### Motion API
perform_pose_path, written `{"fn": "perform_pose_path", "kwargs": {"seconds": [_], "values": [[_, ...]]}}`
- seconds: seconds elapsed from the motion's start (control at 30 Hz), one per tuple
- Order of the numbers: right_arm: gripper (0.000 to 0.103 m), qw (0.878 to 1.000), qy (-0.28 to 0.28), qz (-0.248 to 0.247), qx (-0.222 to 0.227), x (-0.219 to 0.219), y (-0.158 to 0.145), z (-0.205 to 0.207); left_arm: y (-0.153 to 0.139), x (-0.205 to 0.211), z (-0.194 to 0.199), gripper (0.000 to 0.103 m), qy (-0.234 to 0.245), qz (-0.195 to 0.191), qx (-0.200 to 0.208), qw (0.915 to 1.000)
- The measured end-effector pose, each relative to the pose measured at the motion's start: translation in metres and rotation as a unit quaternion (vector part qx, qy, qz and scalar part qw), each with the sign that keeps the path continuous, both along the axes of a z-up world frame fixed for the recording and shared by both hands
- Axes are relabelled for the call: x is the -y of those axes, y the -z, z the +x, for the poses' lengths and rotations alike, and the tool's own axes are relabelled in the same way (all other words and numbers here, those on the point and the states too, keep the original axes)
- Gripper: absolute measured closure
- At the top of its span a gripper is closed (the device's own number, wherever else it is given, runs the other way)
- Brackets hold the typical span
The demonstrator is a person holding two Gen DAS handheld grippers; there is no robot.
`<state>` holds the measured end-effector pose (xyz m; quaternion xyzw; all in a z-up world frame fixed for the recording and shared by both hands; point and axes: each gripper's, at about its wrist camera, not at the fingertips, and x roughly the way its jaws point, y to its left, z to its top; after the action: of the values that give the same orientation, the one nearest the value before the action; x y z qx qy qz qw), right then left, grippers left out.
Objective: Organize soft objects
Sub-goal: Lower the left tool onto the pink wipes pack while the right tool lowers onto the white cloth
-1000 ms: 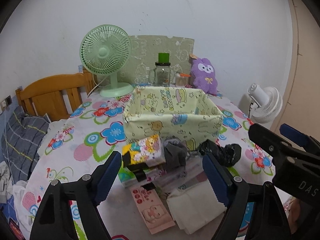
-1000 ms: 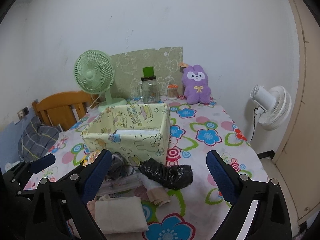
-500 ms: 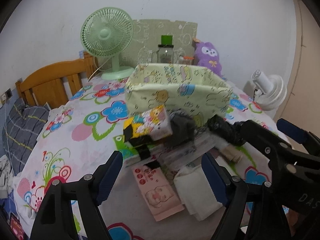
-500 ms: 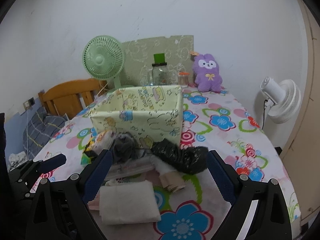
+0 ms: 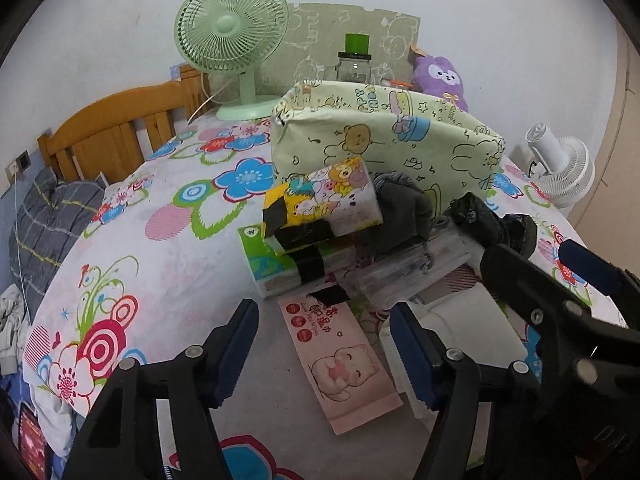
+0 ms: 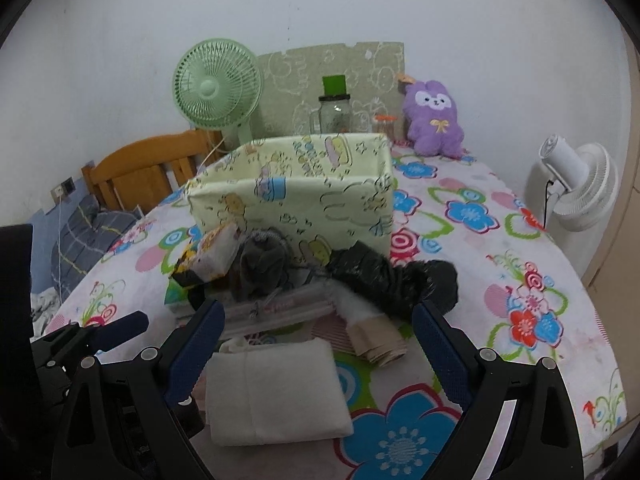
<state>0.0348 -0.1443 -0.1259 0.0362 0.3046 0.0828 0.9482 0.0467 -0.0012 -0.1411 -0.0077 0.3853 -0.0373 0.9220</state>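
Note:
A pale green cartoon-print fabric box [image 5: 384, 140] stands on the flowered tablecloth. In front of it lies a pile: a cartoon tissue pack [image 5: 332, 196], a grey knitted pouch [image 5: 400, 216], a crumpled black bag [image 5: 492, 224], a green tissue pack [image 5: 272, 268] and a clear zip bag [image 5: 400, 276]. My left gripper [image 5: 324, 354] hovers over a pink pig-print packet [image 5: 340, 356]; its jaws are closing, with no pad touching the packet. My right gripper [image 6: 318, 354] is open above a folded white cloth [image 6: 276, 392], with the black bag [image 6: 392, 280] just beyond.
At the back stand a green desk fan [image 5: 232, 36], a glass jar with a green lid [image 5: 354, 64] and a purple plush [image 5: 438, 80]. A white fan [image 5: 560, 168] is off the table's right, a wooden headboard [image 5: 112, 132] to the left. A beige roll [image 6: 380, 340] lies by the cloth.
Both grippers have sunk and tipped down toward the pile in front of the box. The left jaws have narrowed over the pink packet. Nothing on the table has moved.

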Motion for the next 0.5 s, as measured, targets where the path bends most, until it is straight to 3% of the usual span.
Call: {"fn": "perform_pose_path", "kwargs": {"seconds": [0.33,0.5], "values": [[0.007,1.0,-0.004,-0.01,-0.023,-0.011,0.016,0.005,0.017,-0.002,0.002,0.043,-0.004,-0.017,-0.03,0.9994],[0.007,0.999,0.0,-0.004,-0.046,-0.009,0.026,0.008,0.02,0.003,-0.002,0.051,0.009,-0.004,-0.026,0.9996]]}}
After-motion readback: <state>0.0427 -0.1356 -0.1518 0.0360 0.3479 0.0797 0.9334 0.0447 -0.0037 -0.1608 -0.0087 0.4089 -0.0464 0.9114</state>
